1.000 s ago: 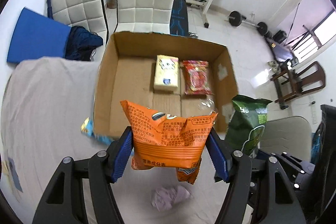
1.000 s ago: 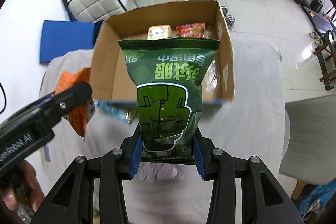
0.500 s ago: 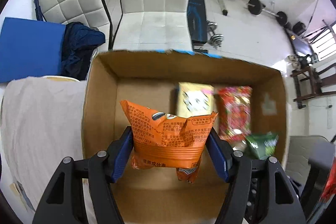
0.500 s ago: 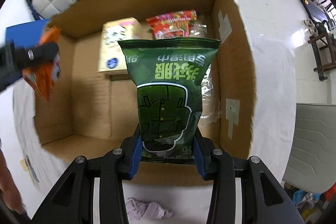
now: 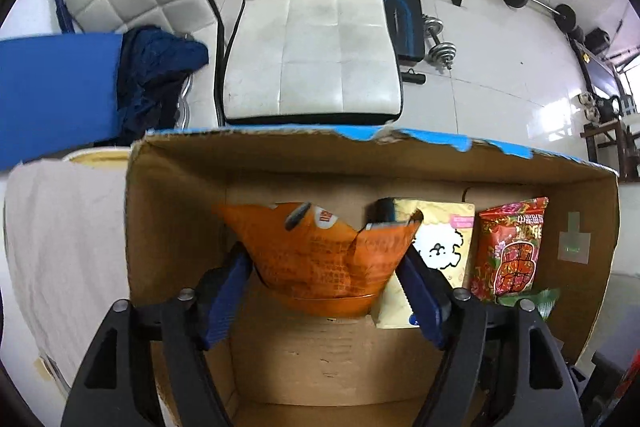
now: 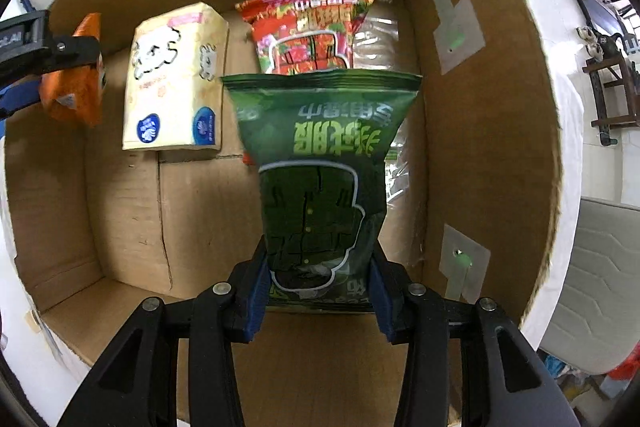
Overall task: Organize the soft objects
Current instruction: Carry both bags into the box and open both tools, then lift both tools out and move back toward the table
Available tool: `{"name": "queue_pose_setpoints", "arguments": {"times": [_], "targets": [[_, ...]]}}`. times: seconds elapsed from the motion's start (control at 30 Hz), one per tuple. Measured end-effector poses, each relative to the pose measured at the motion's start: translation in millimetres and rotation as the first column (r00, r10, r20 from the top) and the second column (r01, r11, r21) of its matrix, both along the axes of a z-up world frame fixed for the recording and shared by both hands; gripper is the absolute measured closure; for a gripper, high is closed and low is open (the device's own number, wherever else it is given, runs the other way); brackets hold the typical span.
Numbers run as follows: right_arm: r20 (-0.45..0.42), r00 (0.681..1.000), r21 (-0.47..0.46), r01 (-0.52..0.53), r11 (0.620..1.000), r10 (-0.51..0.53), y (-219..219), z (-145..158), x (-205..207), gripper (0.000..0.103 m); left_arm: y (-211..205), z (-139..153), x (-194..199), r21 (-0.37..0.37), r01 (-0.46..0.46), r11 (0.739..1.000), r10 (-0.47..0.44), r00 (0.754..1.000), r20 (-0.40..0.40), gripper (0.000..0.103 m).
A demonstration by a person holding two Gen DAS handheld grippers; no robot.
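Note:
My left gripper [image 5: 326, 263] is shut on an orange snack bag [image 5: 320, 259] and holds it inside the open cardboard box [image 5: 180, 211], near the far left part. It also shows in the right wrist view [image 6: 74, 83]. My right gripper [image 6: 318, 275] is shut on a green snack bag [image 6: 320, 163] and holds it inside the box [image 6: 480, 131], on the right side. A cream tissue pack [image 6: 174, 79] and a red snack bag [image 6: 310, 27] lie on the box floor at the far wall. A corner of the green bag shows in the left wrist view [image 5: 540, 301].
A clear plastic wrapper [image 6: 380, 35] lies along the box's right wall. Beyond the box stand two white padded chairs [image 5: 316, 39], a blue mat [image 5: 52, 91] with dark cloth [image 5: 156, 67], and gym weights [image 5: 440, 51]. The box sits on a cloth-covered table [image 5: 60, 235].
Both grippers have moved forward and down, from over the table into the box, each keeping its bag. The orange bag has tilted forward toward the far wall.

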State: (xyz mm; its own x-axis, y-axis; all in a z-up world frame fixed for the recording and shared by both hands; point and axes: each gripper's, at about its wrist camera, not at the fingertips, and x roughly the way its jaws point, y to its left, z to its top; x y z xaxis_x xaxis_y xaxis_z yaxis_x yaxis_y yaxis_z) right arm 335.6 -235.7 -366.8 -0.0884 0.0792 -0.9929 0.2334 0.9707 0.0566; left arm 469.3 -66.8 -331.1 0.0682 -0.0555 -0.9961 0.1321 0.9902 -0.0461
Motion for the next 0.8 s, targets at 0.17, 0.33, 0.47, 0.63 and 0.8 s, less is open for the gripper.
{"name": "queue_pose_setpoints", "arguments": {"times": [0.17, 0.33, 0.47, 0.63, 0.8], "targets": [[0.011, 1.0, 0.015, -0.013, 1.0, 0.013, 5.5, 5.2, 3.7, 0.018, 7.2, 4.6, -2.1, -0.044, -0.033, 0.999, 0.032, 0.999, -0.013, 0.031], [0.048, 0.999, -0.005, -0.024, 1.0, 0.024, 14.1, 19.1, 8.8, 0.005, 10.5, 20.6, -11.9, -0.046, -0.028, 0.999, 0.029, 0.999, 0.016, 0.021], [0.083, 0.996, -0.025, -0.009, 1.0, 0.012, 11.2, 33.6, 4.3, 0.0, 15.0, 37.2, -27.1, -0.044, -0.022, 0.999, 0.025, 0.998, 0.057, 0.005], [0.139, 0.99, -0.061, -0.02, 0.998, 0.029, 12.1, 57.6, -13.5, 0.0, 19.7, 63.0, -56.5, -0.047, 0.002, 0.999, 0.005, 0.991, 0.134, 0.001], [0.201, 0.979, -0.085, -0.018, 0.996, 0.035, 16.1, 84.7, -33.5, 0.0, 23.9, 93.2, -96.2, -0.079, 0.015, 0.997, 0.001, 0.98, 0.197, 0.001]]}}
